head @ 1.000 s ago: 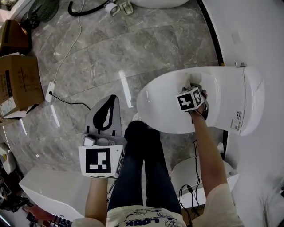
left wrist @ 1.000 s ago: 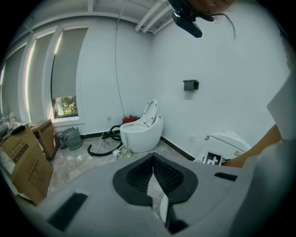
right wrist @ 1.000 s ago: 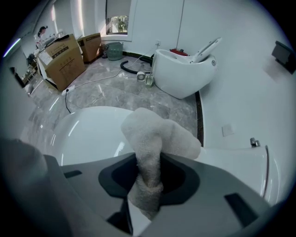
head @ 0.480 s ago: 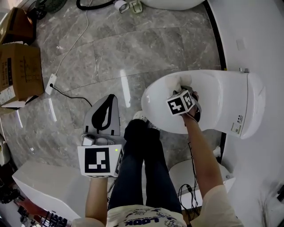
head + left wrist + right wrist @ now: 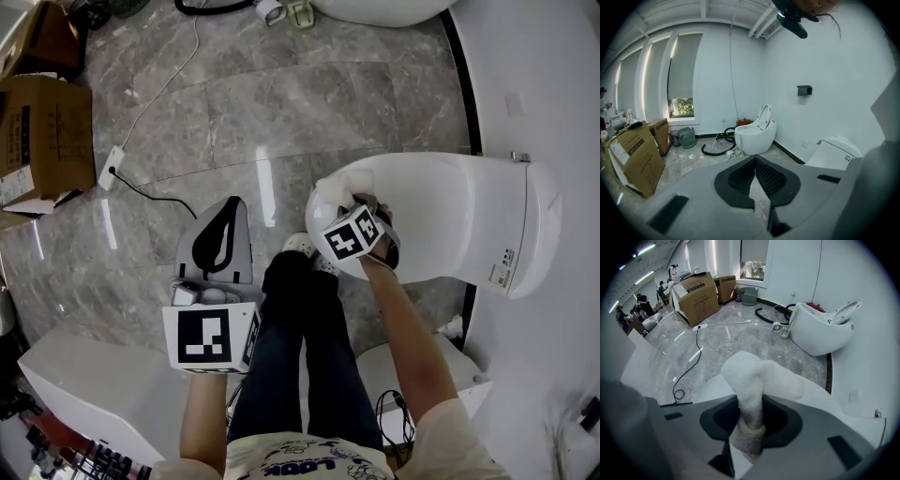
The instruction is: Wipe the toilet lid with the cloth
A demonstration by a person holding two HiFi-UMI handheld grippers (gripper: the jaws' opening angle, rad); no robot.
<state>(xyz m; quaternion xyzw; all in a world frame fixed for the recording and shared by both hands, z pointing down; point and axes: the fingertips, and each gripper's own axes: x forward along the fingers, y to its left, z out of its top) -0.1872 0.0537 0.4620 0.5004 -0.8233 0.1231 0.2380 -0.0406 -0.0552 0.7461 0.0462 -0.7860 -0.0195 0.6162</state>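
A white toilet with its lid [image 5: 441,211] down stands at the right of the head view. My right gripper [image 5: 349,208] is over the lid's front left edge, shut on a white cloth [image 5: 757,380] that bunches out ahead of the jaws and rests on the lid [image 5: 717,387]. In the head view the cloth [image 5: 339,196] peeks out beyond the marker cube. My left gripper [image 5: 225,236] hangs above the floor left of my legs, jaws closed together with nothing between them [image 5: 754,180].
Cardboard boxes [image 5: 42,141] stand at the far left, with a power strip and cable [image 5: 111,169] on the grey marble floor. A second toilet [image 5: 754,133] with a raised lid and a black hose [image 5: 715,147] are across the room. A white fixture [image 5: 94,394] sits bottom left.
My right gripper has slid the cloth leftward along the lid, from its middle to its front left edge. The left gripper has stayed still.
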